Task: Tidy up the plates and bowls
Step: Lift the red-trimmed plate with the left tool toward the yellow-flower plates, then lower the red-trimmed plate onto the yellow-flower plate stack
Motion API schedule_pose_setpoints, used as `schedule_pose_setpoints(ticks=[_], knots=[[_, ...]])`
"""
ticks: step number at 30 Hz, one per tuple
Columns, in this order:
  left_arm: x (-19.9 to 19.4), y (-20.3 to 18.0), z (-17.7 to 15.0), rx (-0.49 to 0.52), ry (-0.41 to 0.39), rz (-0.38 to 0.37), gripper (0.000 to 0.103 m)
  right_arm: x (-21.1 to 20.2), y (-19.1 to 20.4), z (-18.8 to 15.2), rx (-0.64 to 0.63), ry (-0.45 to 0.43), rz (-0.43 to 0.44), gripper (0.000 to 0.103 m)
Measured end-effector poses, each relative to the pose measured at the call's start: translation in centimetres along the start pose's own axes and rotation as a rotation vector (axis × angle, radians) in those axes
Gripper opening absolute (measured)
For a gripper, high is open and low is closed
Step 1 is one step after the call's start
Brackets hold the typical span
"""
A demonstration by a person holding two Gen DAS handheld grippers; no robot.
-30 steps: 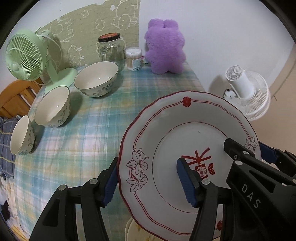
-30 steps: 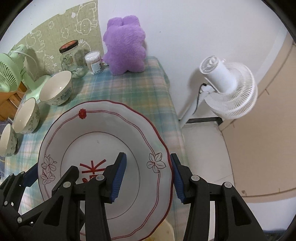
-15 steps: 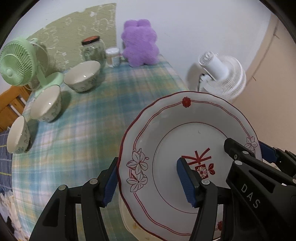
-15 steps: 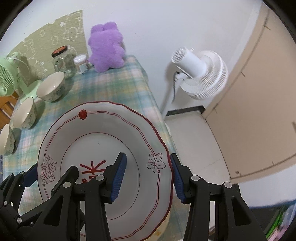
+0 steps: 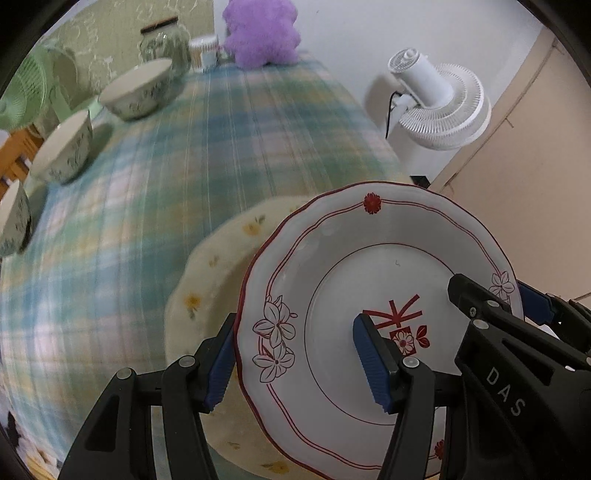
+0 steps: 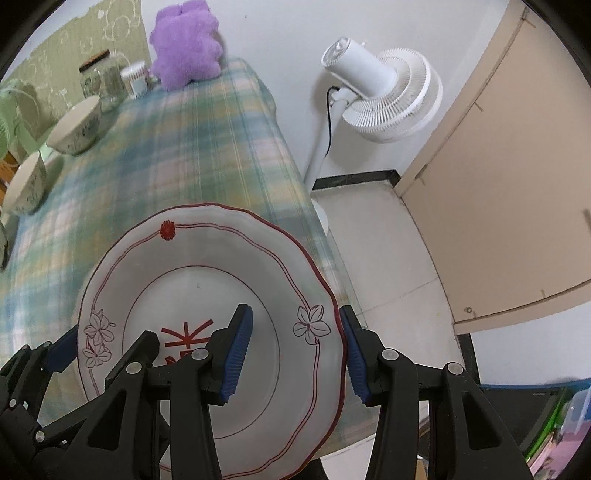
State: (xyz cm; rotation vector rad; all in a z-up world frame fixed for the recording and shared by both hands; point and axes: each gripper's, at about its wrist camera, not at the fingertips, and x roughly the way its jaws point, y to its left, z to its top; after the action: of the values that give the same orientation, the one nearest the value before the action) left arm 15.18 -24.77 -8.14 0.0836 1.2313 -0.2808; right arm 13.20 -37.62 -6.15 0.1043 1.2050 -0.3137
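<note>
A white plate with red trim and flowers [image 5: 388, 280] [image 6: 207, 280] hangs tilted between both grippers. My left gripper [image 5: 295, 332] is shut on its left rim, one pad under the edge and one on the face. My right gripper [image 6: 295, 317] is shut on the right rim in the same way. Just below and to the left lies a cream plate with yellow flowers [image 5: 214, 280] on the plaid tablecloth [image 5: 147, 192]. Three white bowls, a large one [image 5: 136, 92], a medium one [image 5: 62, 147] and a small one [image 5: 13, 218], stand in a row along the left side.
A purple plush toy [image 5: 260, 29], a glass jar [image 5: 162, 44] and a small tub stand at the far end. A green fan [image 5: 26, 88] is at the far left. Beyond the table's right edge are a white floor fan [image 6: 380, 96] and a beige door [image 6: 498, 184].
Both grippers have carried the plate back toward the near right end of the table and lower. The cream plate has come into view under it; the bowls look farther off.
</note>
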Motion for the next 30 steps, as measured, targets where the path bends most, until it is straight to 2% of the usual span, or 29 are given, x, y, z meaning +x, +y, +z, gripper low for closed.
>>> schedule_pose_setpoints(ticks=[9,16,27,29,30], knots=[[0.8,0.0,-0.7,-0.056,0.013,0.028,0.064,1.5,0.1,-0.1,-0.057,0.026,0.025,0.051],[1.2,0.2,-1.1,-0.085,0.038,0.096,0.064,1.2,1.0,-0.4,-0.117,0.008,0.050,0.051],[1.2,-0.7,-1.4,-0.067,0.029,0.171,0.064,1.0,0.7,-0.3,-0.147,0.013,0.095,0.048],[1.1,-0.8,-1.3,-0.054,0.021,0.181,0.064,0.3,0.5,0.0,-0.150,-0.010,0.091,0.048],[0.8,-0.9,-1.3,-0.049,0.010,0.183,0.064,0.0,0.4,0.1,-0.151,-0.021,0.092,0.045]])
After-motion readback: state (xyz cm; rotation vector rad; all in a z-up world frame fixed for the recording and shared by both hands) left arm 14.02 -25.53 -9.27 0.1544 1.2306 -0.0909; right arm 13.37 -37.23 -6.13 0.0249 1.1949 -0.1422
